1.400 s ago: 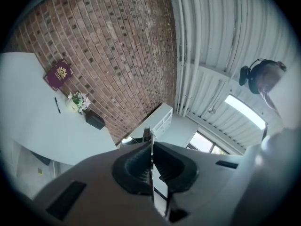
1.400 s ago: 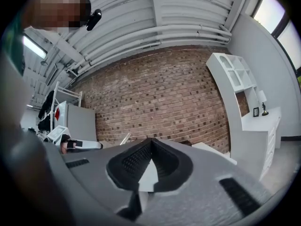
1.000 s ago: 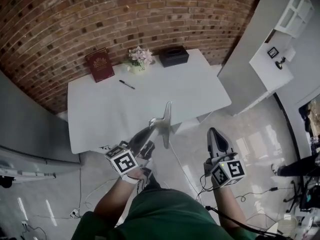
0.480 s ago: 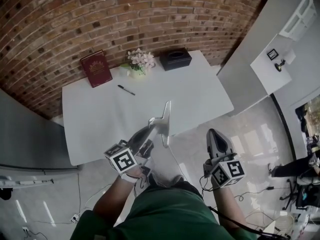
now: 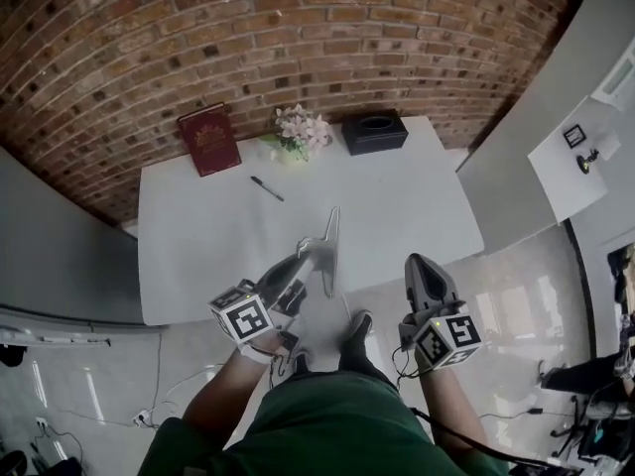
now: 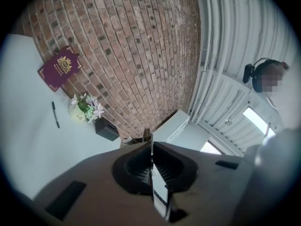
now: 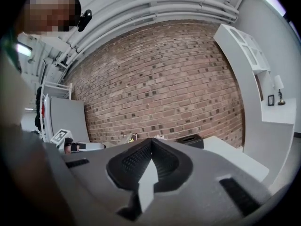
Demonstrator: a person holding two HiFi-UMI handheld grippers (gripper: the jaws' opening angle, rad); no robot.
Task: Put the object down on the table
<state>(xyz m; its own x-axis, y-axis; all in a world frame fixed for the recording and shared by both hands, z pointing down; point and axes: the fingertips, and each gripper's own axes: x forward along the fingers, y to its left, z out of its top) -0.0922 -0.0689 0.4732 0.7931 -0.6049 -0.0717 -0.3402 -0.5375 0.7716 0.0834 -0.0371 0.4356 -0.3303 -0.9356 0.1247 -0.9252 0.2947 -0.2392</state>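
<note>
- Over the near edge of the white table (image 5: 397, 206), the thin grey object (image 5: 330, 246) sits pinched edge-on in the left gripper (image 5: 303, 258); its long axis points away towards the brick wall (image 5: 298, 38)
- Beside it, the right gripper (image 5: 425, 268) is pressed together on nothing, short of the table; bare tabletop lies just ahead of the left gripper, so it likely does the setting down

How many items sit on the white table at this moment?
4. A red book at the back left, a pen in front of it, a flower pot mid-back, a black box to its right. None looks hidden.
</note>
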